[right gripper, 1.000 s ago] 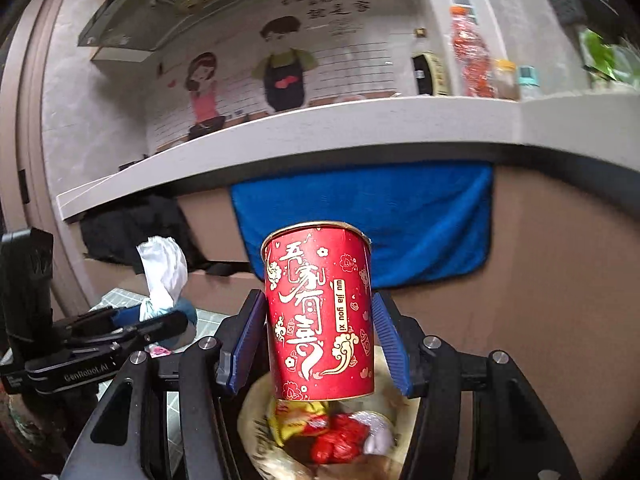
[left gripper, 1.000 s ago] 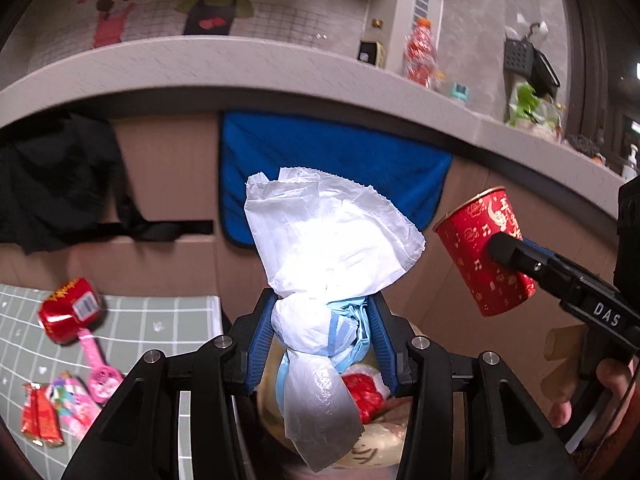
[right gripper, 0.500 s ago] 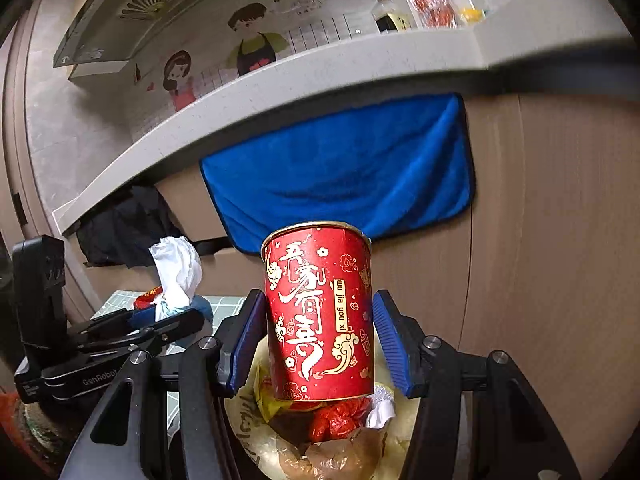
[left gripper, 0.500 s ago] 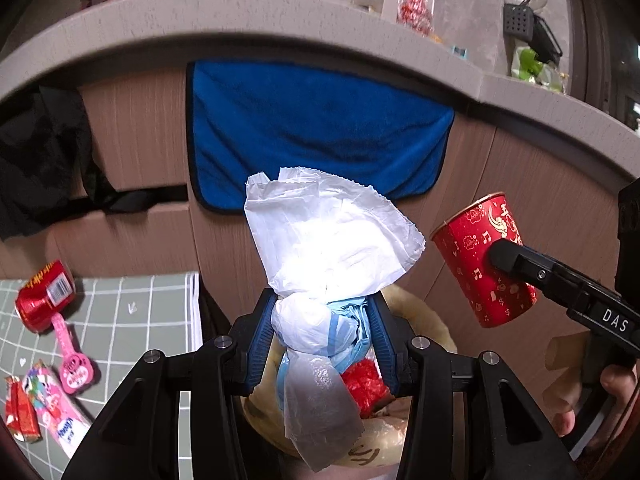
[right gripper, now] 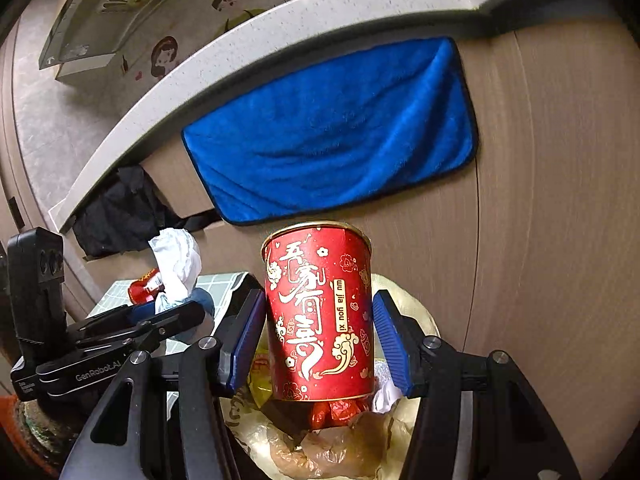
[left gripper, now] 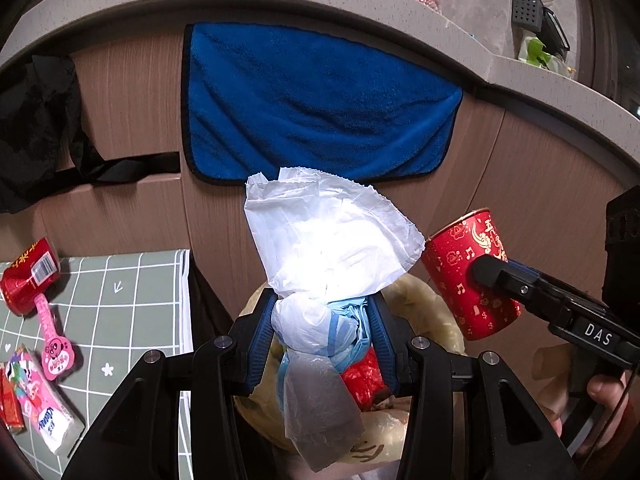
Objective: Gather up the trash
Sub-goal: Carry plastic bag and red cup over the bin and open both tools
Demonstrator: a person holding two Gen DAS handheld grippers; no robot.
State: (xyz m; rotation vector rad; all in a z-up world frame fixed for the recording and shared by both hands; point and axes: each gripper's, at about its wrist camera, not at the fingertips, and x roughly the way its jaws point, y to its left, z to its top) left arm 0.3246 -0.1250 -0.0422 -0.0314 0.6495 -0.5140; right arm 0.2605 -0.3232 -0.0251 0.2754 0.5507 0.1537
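Trash is held in both grippers above an open, yellowish-lined bin (left gripper: 432, 312) in which red wrappers lie. A knotted white and blue plastic bag (left gripper: 324, 264) is clamped between the blue pads of the left gripper (left gripper: 322, 334), its loose white top standing up. An upright red paper cup (right gripper: 320, 312) with gold lettering is gripped at both sides by the right gripper (right gripper: 320, 336). Left of the bin, a green gridded mat (left gripper: 120, 312) is seen with a red can (left gripper: 30, 276) and pink packets (left gripper: 40, 396) lying on it. Behind, a blue towel (left gripper: 316, 108) is hung against wooden cabinet fronts under a grey countertop (left gripper: 240, 0).
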